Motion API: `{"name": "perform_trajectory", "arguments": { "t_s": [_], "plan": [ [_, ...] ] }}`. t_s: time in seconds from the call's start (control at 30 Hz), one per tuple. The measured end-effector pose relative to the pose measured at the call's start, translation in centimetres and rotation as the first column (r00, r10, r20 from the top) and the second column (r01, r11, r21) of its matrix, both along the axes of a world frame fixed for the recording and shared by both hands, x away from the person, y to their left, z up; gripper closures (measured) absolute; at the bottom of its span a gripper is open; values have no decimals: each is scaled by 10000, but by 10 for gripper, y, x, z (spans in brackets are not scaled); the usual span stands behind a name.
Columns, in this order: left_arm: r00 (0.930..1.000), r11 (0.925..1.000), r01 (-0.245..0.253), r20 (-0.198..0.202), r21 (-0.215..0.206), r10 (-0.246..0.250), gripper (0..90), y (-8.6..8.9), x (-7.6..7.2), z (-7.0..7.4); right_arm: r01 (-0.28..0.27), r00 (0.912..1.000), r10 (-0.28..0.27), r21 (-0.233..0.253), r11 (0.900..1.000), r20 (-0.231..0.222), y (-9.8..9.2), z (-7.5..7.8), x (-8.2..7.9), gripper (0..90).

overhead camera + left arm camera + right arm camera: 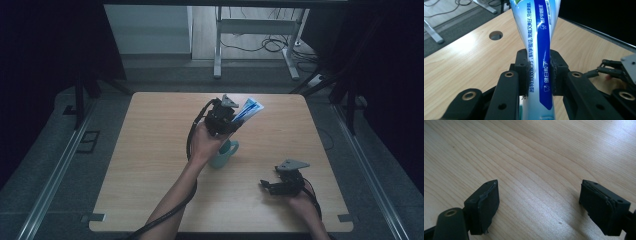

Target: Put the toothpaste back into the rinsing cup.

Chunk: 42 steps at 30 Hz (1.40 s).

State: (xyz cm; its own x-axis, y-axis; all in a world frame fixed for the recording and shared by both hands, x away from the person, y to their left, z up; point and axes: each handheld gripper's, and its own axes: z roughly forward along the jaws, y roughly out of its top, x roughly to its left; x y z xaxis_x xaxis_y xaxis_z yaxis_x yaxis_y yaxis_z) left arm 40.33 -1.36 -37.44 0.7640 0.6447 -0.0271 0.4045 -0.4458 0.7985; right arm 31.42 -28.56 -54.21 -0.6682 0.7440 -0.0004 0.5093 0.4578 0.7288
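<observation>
Left claw clamping toothpaste tube, right claw wide

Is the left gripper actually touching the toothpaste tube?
Touching. The left gripper view shows the left gripper with both pads pressed flat on the toothpaste tube, no gap on either side.

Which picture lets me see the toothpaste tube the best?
The left gripper view: the toothpaste tube is close up, clamped in the left gripper, its print readable. The high view shows it small and far, sticking up above the mug. The right gripper view shows bare table.
</observation>
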Motion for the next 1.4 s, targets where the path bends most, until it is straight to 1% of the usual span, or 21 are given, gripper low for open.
{"name": "perform_trajectory", "arguments": {
  "t_s": [0.07,0.17,0.3,0.4,0.5,0.53,0.67,0.87,0.97,1.07,1.13,1.2,1.27,1.3,1.33,1.37,1.4],
  "plan": [
    [10000,10000,-58,37,-76,59,725,-2,1,-2,12,10000,-12,4,10000,8,0,0,0,163],
    [9997,9999,-95,202,-143,98,725,-4,2,-6,-3,10000,3,-3,10000,8,0,0,0,163],
    [9982,9993,-257,532,-270,271,725,-6,2,-13,5,10000,-5,1,10000,5,0,0,0,163],
    [9958,9982,-396,802,-444,430,725,-7,1,-19,-2,10000,2,-1,10000,7,0,0,0,163],
    [9917,9968,-522,1140,-599,588,725,-7,0,-25,-3,10000,3,-4,10000,7,0,0,0,163],
    [9910,9964,-554,1183,-640,627,725,-7,-1,-26,11,10000,-11,24,10000,-2,0,0,0,163],
    [9847,9950,-599,1589,-794,719,726,-7,-4,-32,11,10000,-11,11,10000,9,0,0,0,164],
    [9760,9932,-559,2040,-1023,760,726,-8,-9,-39,13,10000,-13,18,10000,-7,0,0,0,165],
    [9704,9909,-601,2257,-1207,864,726,-6,-11,-43,6,10000,-6,14,10000,8,0,0,0,165],
    [9638,9865,-673,2460,-1495,1030,727,-3,-13,-47,4,10000,-4,14,10000,10,0,0,0,165],
    [9627,9838,-673,2481,-1664,1078,727,-1,-15,-49,5,10000,-5,15,10000,9,0,0,0,165],
    [9583,9819,-735,2603,-1749,1181,727,1,-17,-52,8,10000,-8,19,10000,1,0,0,0,166],
    [9563,9794,-673,2677,-1904,1177,728,3,-18,-56,7,10000,-7,19,10000,1,0,0,0,165],
    [9543,9795,-658,2749,-1902,1175,727,3,-19,-58,8,10000,-8,20,10000,-1,0,0,0,165],
    [9506,9797,-616,2879,-1907,1158,727,4,-21,-59,8,10000,-8,18,10000,-1,0,0,0,166],
    [9481,9783,-588,2957,-1986,1170,728,4,-22,-61,12,10000,-12,25,10000,5,0,0,0,166],
    [9478,9778,-537,2978,-2026,1138,728,5,-23,-62,9,10000,-9,24,10000,3,0,0,0,166]
  ]
}}
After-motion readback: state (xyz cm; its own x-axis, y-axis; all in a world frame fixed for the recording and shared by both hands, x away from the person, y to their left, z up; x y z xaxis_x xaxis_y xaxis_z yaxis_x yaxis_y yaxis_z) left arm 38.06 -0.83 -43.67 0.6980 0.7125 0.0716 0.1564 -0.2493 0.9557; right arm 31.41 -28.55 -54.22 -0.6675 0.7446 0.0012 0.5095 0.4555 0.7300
